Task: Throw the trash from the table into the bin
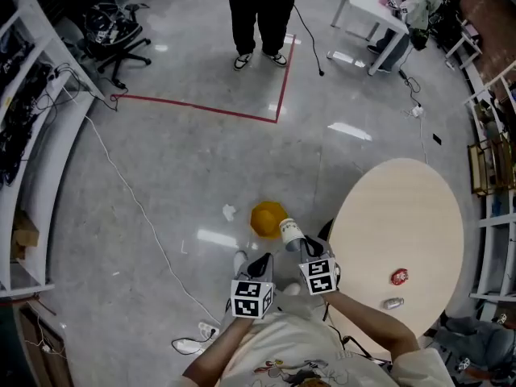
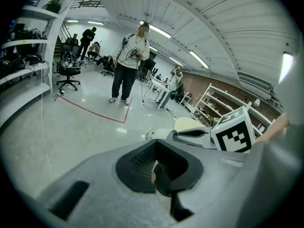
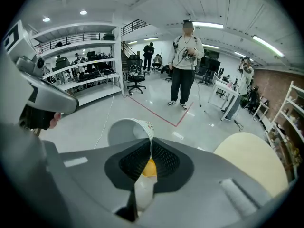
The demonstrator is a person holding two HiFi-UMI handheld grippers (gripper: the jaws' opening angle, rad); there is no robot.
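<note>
A white paper cup [image 1: 291, 230] hangs tilted over the floor, its rim pinched in my right gripper [image 1: 298, 241]. In the right gripper view the cup [image 3: 127, 132] stands out past the shut jaws, and the yellow bin [image 3: 148, 168] shows just beyond them. That bin [image 1: 268, 218] stands on the floor just left of the round beige table [image 1: 403, 208], directly ahead of the cup. My left gripper [image 1: 262, 262] is beside the right one, shut and empty. A red piece of trash [image 1: 399, 276] and a small silver can [image 1: 393, 303] lie on the table's near part.
A person [image 1: 258, 14] stands beyond a red tape line [image 1: 201, 105] on the grey floor. A white scrap [image 1: 229, 212] lies left of the bin. A cable [image 1: 137, 204] runs across the floor. Shelves line both sides, with an office chair [image 1: 113, 31] at the far left.
</note>
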